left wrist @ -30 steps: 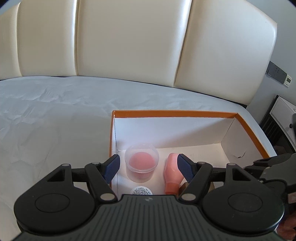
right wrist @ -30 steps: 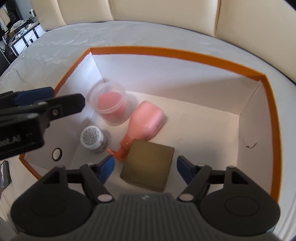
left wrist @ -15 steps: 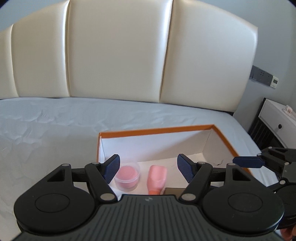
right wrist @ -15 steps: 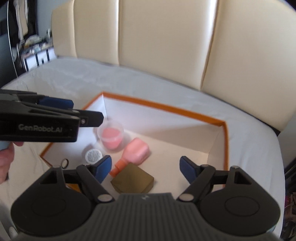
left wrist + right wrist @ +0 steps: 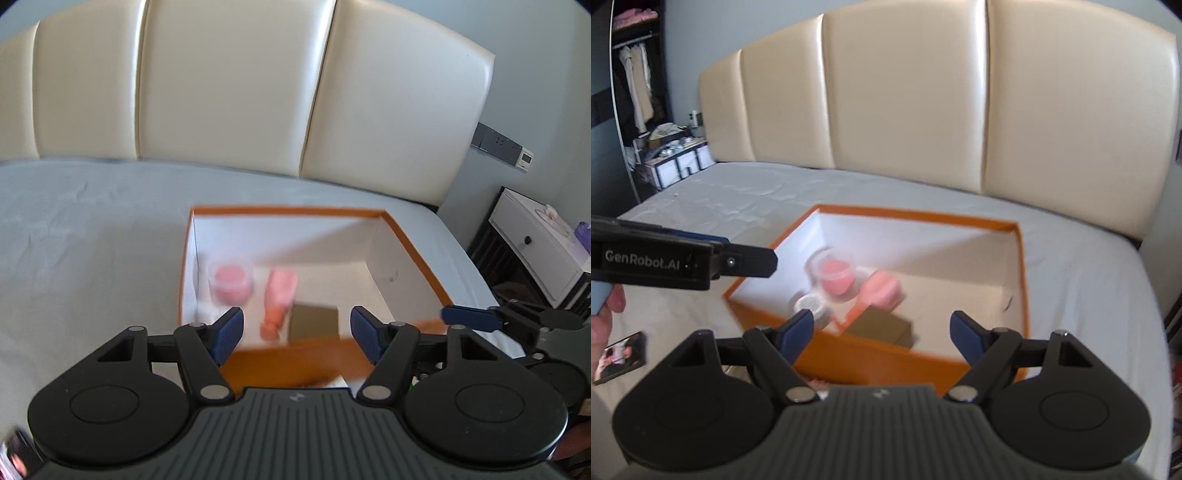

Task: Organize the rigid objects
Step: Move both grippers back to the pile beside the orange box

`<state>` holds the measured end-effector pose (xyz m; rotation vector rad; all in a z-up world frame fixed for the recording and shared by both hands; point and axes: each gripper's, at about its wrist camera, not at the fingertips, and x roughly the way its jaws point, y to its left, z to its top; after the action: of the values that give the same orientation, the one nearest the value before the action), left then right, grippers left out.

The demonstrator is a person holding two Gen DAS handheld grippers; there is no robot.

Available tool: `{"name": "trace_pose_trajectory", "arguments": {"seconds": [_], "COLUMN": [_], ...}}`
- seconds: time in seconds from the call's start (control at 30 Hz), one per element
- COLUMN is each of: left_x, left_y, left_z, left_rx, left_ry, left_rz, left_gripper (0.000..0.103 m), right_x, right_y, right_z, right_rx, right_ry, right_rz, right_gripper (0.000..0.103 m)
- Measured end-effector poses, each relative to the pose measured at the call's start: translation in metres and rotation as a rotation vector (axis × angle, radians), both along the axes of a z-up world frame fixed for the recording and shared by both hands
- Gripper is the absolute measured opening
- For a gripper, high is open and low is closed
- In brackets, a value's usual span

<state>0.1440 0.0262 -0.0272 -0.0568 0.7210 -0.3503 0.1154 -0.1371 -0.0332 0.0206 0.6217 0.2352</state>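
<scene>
Four rigid items sit in the orange box point(image 5: 849, 350) ahead of our right hand-held gripper point(image 5: 881, 328): clear cup point(image 5: 836, 275), pink bottle point(image 5: 882, 291), tin point(image 5: 810, 306), brown block point(image 5: 882, 326). Both hand-held grippers, left point(image 5: 295, 328) included, gape wide, empty. Items look light and stiff; we'd grip the bottle's flat sides, since the cup may slip.

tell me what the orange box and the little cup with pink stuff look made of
The box looks like cardboard: thin flat walls, matte white inside, orange outside and along the rim. The cup looks like clear plastic, since its pink contents show through the wall; blur leaves glass possible.
</scene>
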Motion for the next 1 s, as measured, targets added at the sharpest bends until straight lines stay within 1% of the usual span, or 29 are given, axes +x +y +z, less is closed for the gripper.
{"name": "trace_pose_trajectory", "arguments": {"seconds": [0.07, 0.1, 0.2, 0.27, 0.33, 0.4, 0.43, 0.5, 0.53, 0.57, 0.63, 0.67, 0.7, 0.83, 0.93, 1.0], "left_x": [-0.007, -0.010, -0.013, -0.015, -0.016, -0.016, -0.016, -0.018, -0.016, -0.014, -0.011, -0.009, -0.008, -0.003, 0.000, 0.003], "left_y": [0.001, 0.000, 0.004, 0.005, 0.006, 0.008, 0.008, 0.009, 0.012, 0.016, 0.024, 0.026, 0.026, 0.020, 0.017, 0.019], "left_z": [-0.008, -0.014, -0.036, -0.052, -0.065, -0.074, -0.078, -0.084, -0.086, -0.087, -0.090, -0.091, -0.093, -0.097, -0.096, -0.095], "left_rx": [-0.003, 0.002, 0.012, 0.023, 0.034, 0.052, 0.067, 0.093, 0.086, 0.061, 0.024, 0.025, 0.033, 0.073, 0.112, 0.121], "left_ry": [0.033, 0.048, 0.123, 0.169, 0.202, 0.226, 0.229, 0.236, 0.251, 0.266, 0.296, 0.304, 0.315, 0.341, 0.326, 0.319], "left_rz": [-0.001, 0.001, 0.026, 0.035, 0.052, 0.073, 0.080, 0.106, 0.117, 0.130, 0.158, 0.166, 0.169, 0.136, 0.127, 0.123], "left_gripper": [0.077, 0.077, 0.076, 0.072, 0.072, 0.069, 0.069, 0.068, 0.068, 0.068, 0.063, 0.056, 0.053, 0.052, 0.052, 0.052], "right_x": [-0.008, -0.011, -0.020, -0.025, -0.027, -0.027, -0.027, -0.024, -0.022, -0.021, -0.017, -0.015, -0.012, -0.003, 0.003, 0.008], "right_y": [0.002, 0.003, 0.005, 0.008, 0.011, 0.016, 0.019, 0.026, 0.030, 0.033, 0.039, 0.043, 0.045, 0.056, 0.065, 0.070], "right_z": [-0.008, -0.012, -0.028, -0.041, -0.054, -0.067, -0.073, -0.084, -0.088, -0.092, -0.099, -0.101, -0.103, -0.107, -0.108, -0.108], "right_rx": [0.009, 0.008, 0.019, 0.031, 0.029, 0.014, 0.001, -0.021, -0.021, -0.018, -0.026, -0.032, -0.037, -0.059, -0.106, -0.135], "right_ry": [0.014, 0.023, 0.049, 0.068, 0.093, 0.113, 0.127, 0.163, 0.176, 0.188, 0.208, 0.213, 0.215, 0.220, 0.187, 0.170], "right_rz": [0.006, 0.005, -0.002, 0.003, 0.001, 0.004, 0.006, 0.018, 0.027, 0.038, 0.057, 0.063, 0.069, 0.084, 0.089, 0.087], "right_gripper": [0.078, 0.073, 0.071, 0.069, 0.067, 0.062, 0.062, 0.062, 0.062, 0.062, 0.061, 0.061, 0.061, 0.063, 0.063, 0.063]}}
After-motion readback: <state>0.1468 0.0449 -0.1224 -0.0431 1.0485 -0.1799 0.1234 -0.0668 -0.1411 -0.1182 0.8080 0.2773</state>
